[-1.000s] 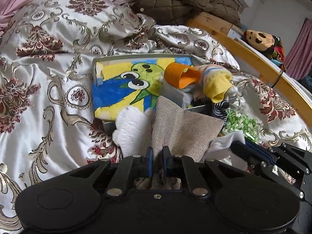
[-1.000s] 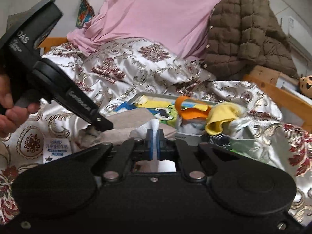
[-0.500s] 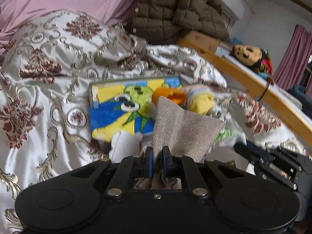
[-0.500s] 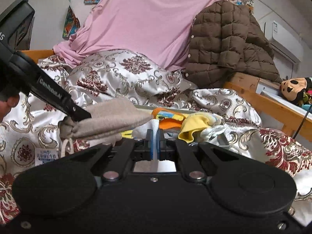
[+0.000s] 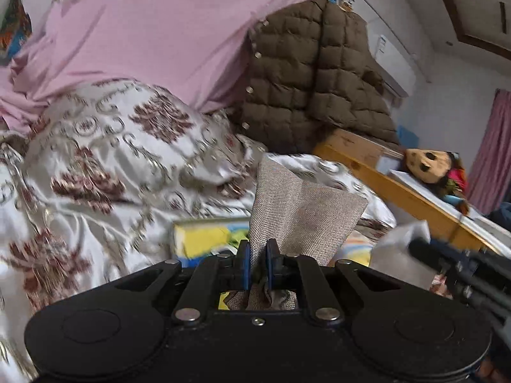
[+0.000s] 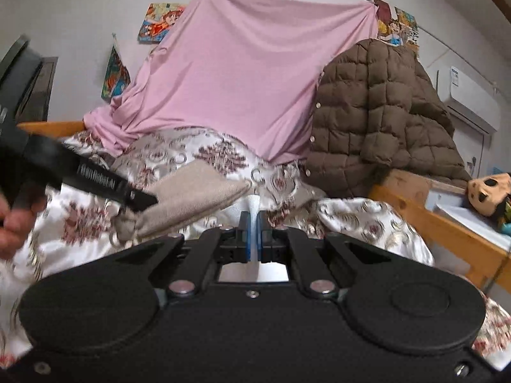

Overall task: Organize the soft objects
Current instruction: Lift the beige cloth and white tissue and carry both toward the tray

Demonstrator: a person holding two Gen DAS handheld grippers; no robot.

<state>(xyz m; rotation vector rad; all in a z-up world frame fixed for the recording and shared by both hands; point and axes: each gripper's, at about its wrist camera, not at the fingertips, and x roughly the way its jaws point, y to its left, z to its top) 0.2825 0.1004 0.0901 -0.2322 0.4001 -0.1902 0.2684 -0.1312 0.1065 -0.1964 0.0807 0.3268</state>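
Note:
My left gripper (image 5: 255, 263) is shut on the gathered end of a beige woven pouch (image 5: 303, 207), which fans upward in front of it. In the right wrist view the same pouch (image 6: 191, 193) hangs level from the left gripper (image 6: 142, 200), and a hand (image 6: 14, 223) holds that tool. My right gripper (image 6: 254, 237) is shut on a thin white cloth (image 6: 254, 206) that sticks up between its blue pads. The left wrist view shows the white cloth (image 5: 402, 245) at the right gripper's tip (image 5: 416, 245). Both are lifted above the bed.
A colourful cartoon box (image 5: 204, 239) lies low on the patterned satin quilt (image 5: 105, 166). Behind are a pink sheet (image 6: 249, 73) and a brown quilted jacket (image 6: 380, 115). A wooden bed rail (image 6: 424, 223) and a plush toy (image 5: 428, 167) are at the right.
Both grippers have risen and tipped upward with their cloths still held. The cartoon box and the toys in it have dropped to the bottom of the views or out of sight.

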